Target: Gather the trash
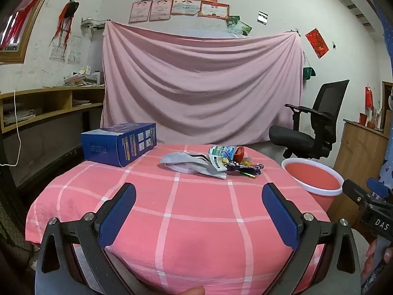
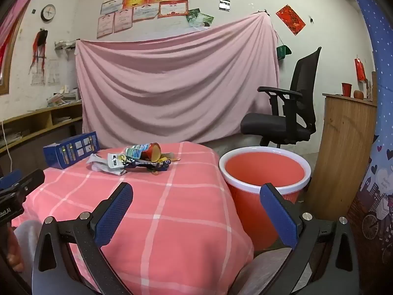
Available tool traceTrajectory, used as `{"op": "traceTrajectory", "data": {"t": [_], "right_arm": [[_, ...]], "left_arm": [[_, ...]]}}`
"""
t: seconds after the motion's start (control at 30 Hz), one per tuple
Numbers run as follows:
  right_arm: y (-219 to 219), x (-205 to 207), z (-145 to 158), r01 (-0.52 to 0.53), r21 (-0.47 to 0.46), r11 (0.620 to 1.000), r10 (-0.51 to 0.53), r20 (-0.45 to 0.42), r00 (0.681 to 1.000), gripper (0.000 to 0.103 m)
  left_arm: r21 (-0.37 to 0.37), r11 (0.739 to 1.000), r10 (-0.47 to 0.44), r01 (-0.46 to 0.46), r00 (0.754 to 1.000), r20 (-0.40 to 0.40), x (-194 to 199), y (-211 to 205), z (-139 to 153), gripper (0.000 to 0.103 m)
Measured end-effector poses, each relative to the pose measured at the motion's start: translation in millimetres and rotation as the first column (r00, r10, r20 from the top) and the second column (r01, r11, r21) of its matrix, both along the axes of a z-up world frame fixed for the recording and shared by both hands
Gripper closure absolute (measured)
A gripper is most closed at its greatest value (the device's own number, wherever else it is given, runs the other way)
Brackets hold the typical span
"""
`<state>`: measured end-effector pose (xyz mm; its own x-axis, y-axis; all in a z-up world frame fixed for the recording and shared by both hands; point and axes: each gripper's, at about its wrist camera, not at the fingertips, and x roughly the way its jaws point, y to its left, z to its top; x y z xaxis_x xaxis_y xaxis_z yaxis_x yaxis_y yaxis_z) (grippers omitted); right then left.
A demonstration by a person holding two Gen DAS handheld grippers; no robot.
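A pile of trash [image 1: 213, 163] lies at the far side of the pink checked table [image 1: 172, 211]: a grey crumpled wrapper, a printed packet, a red cup on its side and a dark purple wrapper. It also shows in the right wrist view [image 2: 137, 161]. A red bin with a white rim [image 2: 264, 172] stands on the floor right of the table; it shows in the left wrist view [image 1: 313, 179] too. My left gripper [image 1: 199, 211] is open and empty over the near table. My right gripper [image 2: 196, 211] is open and empty over the table's right edge.
A blue box [image 1: 120, 145] lies at the table's far left. A black office chair [image 2: 287, 108] stands behind the bin. A wooden cabinet [image 2: 343, 147] is right of the bin. Wooden shelves [image 1: 49, 108] run along the left wall. A pink sheet [image 1: 201, 86] hangs behind.
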<state>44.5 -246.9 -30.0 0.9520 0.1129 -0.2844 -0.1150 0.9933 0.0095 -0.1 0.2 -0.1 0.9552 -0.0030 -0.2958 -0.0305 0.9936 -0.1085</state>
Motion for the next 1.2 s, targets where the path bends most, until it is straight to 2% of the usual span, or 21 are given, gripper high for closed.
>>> {"op": "traceTrajectory", "data": {"t": [1.2], "right_arm": [[-0.4,1.2,-0.1,-0.001,0.015,1.0,0.001,-0.006,1.0,0.0]], "left_arm": [[0.013,1.0,-0.003,0.003,1.0,-0.007,1.7,3.2,2.0,0.003]]}}
